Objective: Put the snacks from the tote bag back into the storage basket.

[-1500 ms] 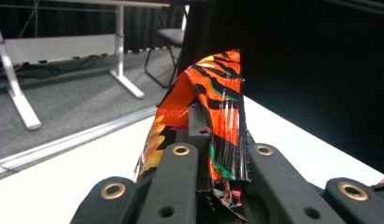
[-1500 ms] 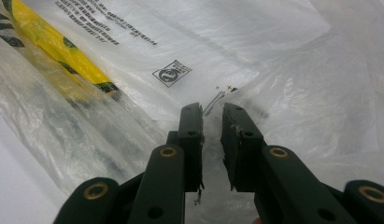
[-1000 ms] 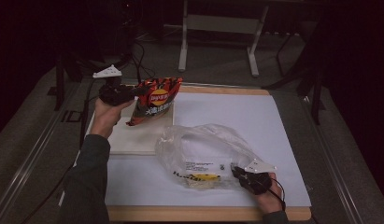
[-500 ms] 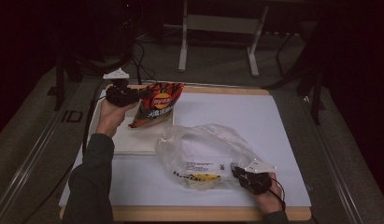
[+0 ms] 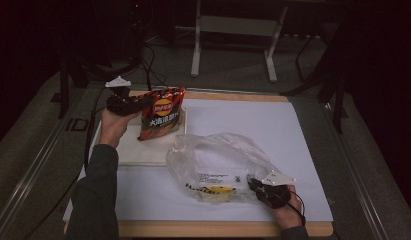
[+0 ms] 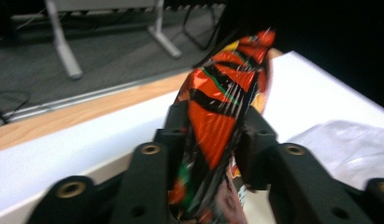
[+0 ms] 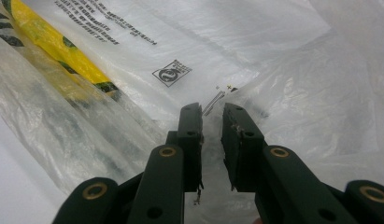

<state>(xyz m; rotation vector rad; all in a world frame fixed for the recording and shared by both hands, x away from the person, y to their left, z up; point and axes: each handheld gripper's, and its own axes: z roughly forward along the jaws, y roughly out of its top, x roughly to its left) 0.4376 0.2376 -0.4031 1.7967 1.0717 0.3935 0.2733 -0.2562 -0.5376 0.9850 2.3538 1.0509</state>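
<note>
Chip bag (image 5: 162,114) sits at the far left of the surface (image 5: 293,135), lying on a pale board (image 5: 143,152). Left tool (image 5: 143,105) is at its left edge, and the left gripper view shows what the high view can't: the jaws have just been opening, the bag (image 6: 217,116) between them. Right tool (image 5: 253,184) at the near edge is clamped on the clear plastic bag (image 5: 218,160), film (image 7: 273,84) pinched between nearly closed jaws. Open room lies far right.

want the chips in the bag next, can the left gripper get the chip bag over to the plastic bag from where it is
Probably yes: the left gripper has the chip bag between its just-opening fingers, and the sheet between it and the plastic bag lies bare. The bag's opening isn't clear.
</note>
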